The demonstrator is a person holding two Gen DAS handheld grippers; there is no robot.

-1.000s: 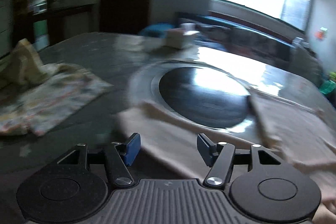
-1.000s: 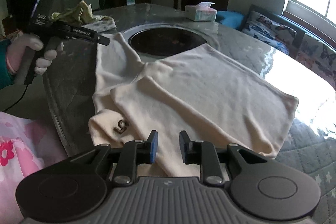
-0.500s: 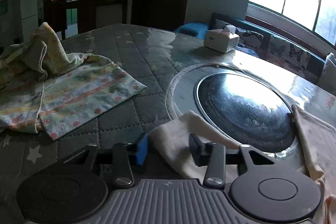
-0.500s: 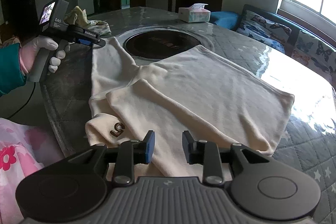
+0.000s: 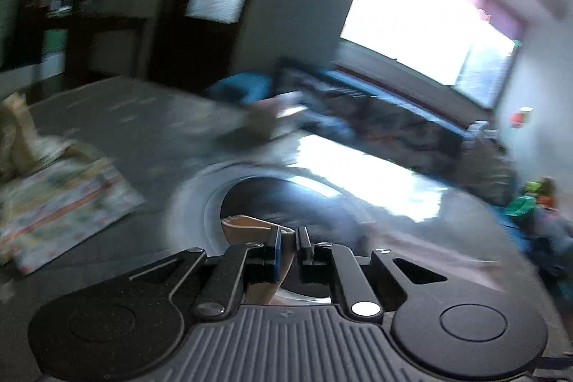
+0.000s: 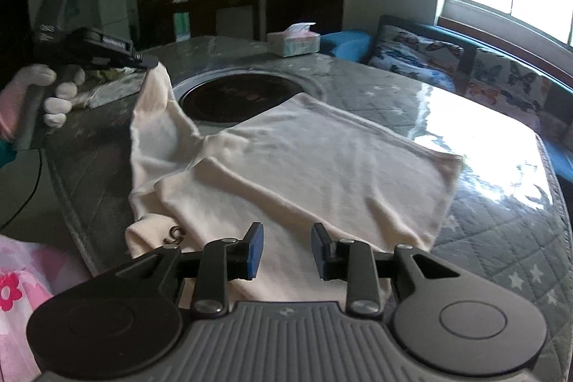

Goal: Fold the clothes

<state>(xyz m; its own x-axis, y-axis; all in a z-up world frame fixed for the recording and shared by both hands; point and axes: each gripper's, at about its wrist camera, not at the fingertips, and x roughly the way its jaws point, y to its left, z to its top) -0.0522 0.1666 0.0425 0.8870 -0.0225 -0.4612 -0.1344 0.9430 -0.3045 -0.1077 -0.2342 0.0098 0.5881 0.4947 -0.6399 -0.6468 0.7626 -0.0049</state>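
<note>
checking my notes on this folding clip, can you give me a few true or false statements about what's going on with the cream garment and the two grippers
1. The left gripper has pinched a corner of the cream garment and holds it above the table. True.
2. The right gripper is clamped on the garment. False: its jaws stand apart, with the cloth lying beneath them, ungripped.
3. A tissue box stands on the far side of the table. True.
4. The garment fully covers the round black plate set in the table. False: most of the plate shows.
5. The patterned cloth lies on top of the cream garment. False: it lies apart, off to the side.
</note>
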